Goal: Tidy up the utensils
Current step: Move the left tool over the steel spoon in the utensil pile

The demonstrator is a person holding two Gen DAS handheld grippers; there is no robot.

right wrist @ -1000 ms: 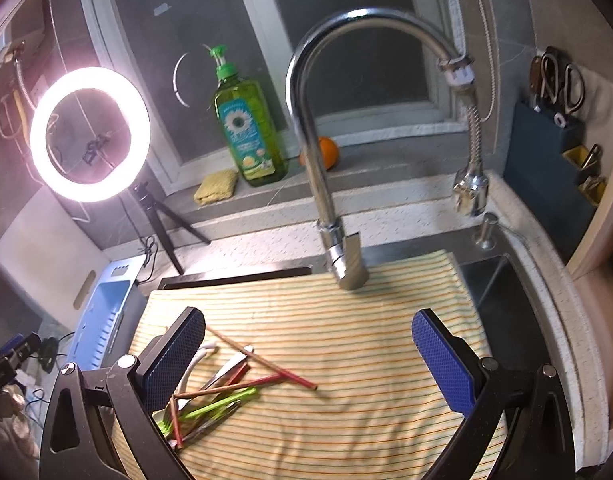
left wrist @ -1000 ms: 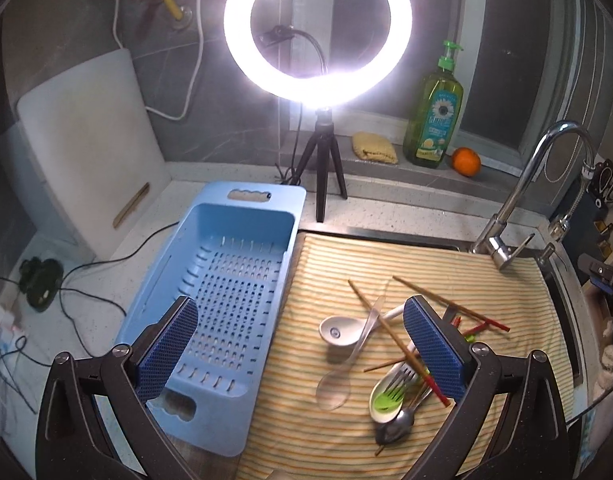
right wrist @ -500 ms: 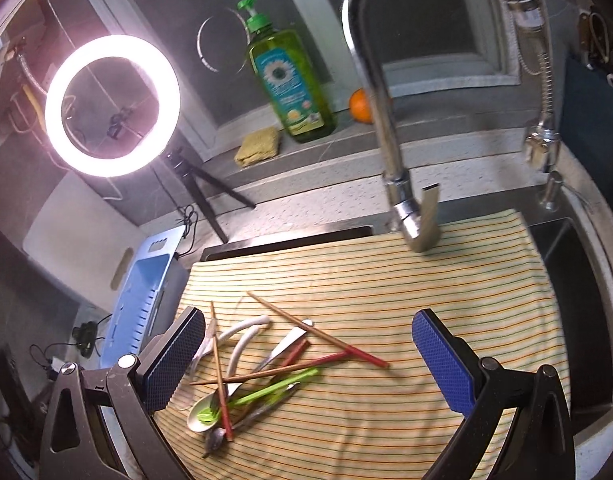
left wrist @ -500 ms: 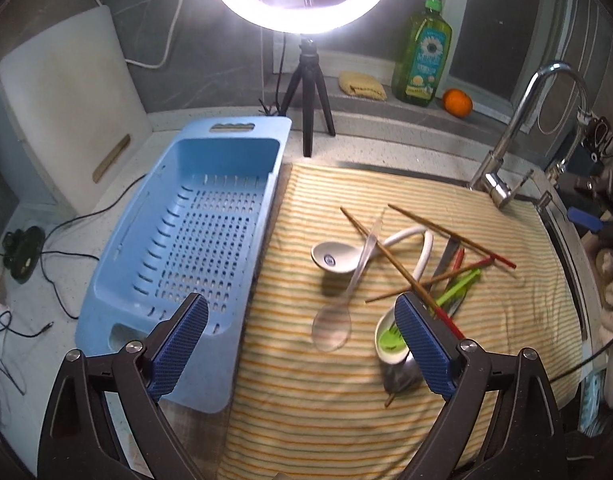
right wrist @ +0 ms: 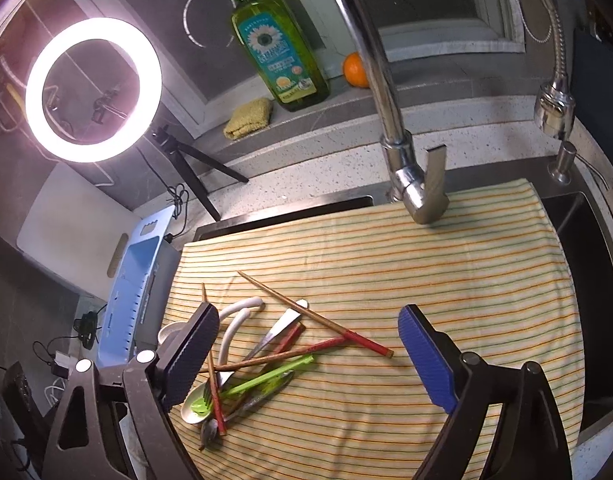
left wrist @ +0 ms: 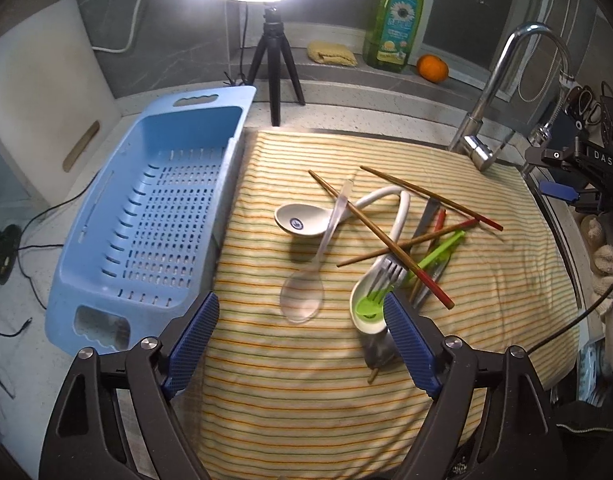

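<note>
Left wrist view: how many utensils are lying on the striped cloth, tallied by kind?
Red-tipped chopsticks: 4 (one mostly buried in the pile)
White ceramic spoons: 2
Clear plastic spoon: 1
Metal spoon: 1
Metal fork: 1
Green plastic fork: 1
Total: 10

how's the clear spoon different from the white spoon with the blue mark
The clear spoon is see-through plastic with a flat oval bowl; the white spoon with the blue mark is opaque with a deeper bowl. The clear spoon's handle is straight, the white one's curves. The clear handle lies across the white spoon. Both rest on the striped cloth.
</note>
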